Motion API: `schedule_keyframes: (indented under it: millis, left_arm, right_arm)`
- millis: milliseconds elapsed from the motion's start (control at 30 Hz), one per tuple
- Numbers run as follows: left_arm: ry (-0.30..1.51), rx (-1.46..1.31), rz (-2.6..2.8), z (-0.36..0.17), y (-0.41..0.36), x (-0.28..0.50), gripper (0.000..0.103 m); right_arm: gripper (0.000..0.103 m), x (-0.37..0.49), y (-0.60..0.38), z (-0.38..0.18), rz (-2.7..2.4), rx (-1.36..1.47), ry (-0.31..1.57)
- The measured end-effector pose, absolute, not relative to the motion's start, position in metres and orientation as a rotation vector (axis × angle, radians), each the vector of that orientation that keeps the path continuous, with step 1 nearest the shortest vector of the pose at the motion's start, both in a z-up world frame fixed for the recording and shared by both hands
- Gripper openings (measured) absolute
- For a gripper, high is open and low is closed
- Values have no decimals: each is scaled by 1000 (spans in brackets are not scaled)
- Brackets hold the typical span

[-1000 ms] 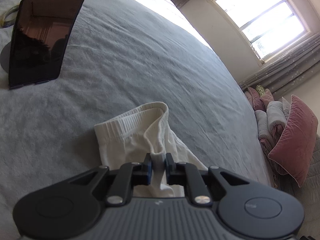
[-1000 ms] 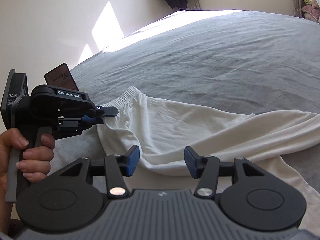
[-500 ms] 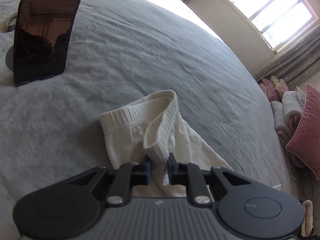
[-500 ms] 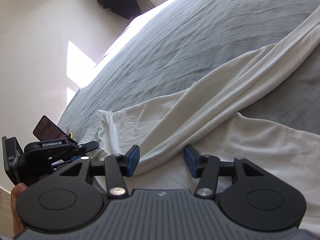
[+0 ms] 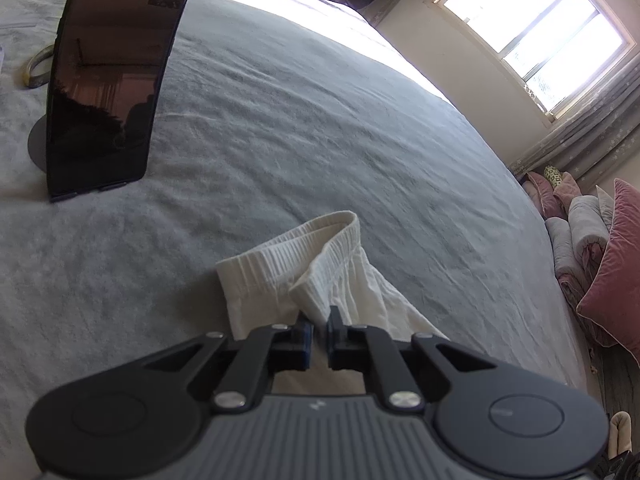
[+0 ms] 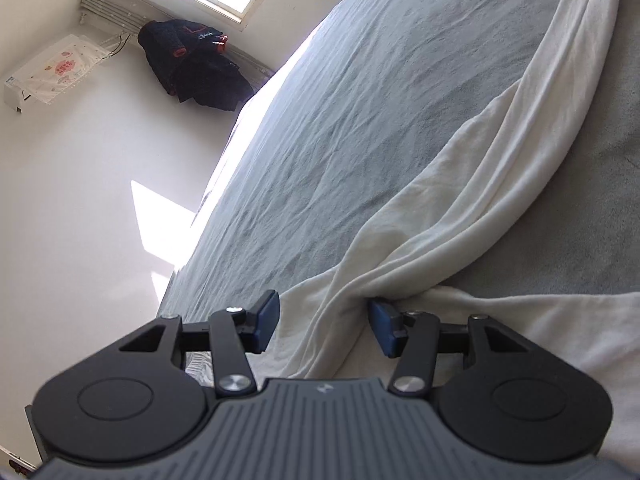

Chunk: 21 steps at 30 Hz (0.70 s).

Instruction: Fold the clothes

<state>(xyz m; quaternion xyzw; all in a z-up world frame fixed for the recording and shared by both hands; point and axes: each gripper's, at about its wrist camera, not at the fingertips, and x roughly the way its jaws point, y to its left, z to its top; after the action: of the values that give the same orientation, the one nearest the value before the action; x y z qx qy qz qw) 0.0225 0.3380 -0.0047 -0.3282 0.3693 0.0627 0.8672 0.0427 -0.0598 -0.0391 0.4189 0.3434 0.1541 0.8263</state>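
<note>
1. Scanning the left wrist view from its left edge, I see a dark curved panel [image 5: 108, 80] standing upright on a round base on the grey bedspread [image 5: 280, 128]; a small metal ring [image 5: 34, 70] lies just beside it, further left.
2. At centre, my left gripper [image 5: 319, 334] is clenched on the ribbed waistband of the white trousers [image 5: 304, 276]; the waistband is lifted and doubled over itself, the rest of it resting on the bedspread.
3. At the right edge, pink cushions [image 5: 608, 280] and rolled bedding are heaped beyond the bed, under a bright window [image 5: 532, 24].
4. In the right wrist view, a white wall unit [image 6: 52, 68] and dark hanging clothes [image 6: 196, 64] occupy the upper left.
5. My right gripper [image 6: 324, 324] is released, jaws wide apart; a bunched ridge of the trousers' fabric lies between them, and the right pad [image 6: 382, 330] touches its fold; the leg runs away to the upper right across the bedspread.
</note>
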Motion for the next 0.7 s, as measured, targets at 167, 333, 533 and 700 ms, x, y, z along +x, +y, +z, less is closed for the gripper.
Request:
schedule_keyframes:
  millis: [167, 333, 533, 700]
  left_arm:
    - [777, -685, 141, -4, 338, 21, 7]
    - [782, -689, 147, -4, 339, 21, 7]
    - [771, -738, 126, -5, 347, 25, 7]
    - [747, -814, 82, -5, 359, 28, 6]
  right_arm:
    - [54, 49, -82, -39, 227, 976, 674]
    - [52, 57, -97, -44, 120, 1039, 652]
    - [23, 65, -106, -48, 23, 1073, 643]
    - [13, 56, -112, -31, 20, 1033, 575]
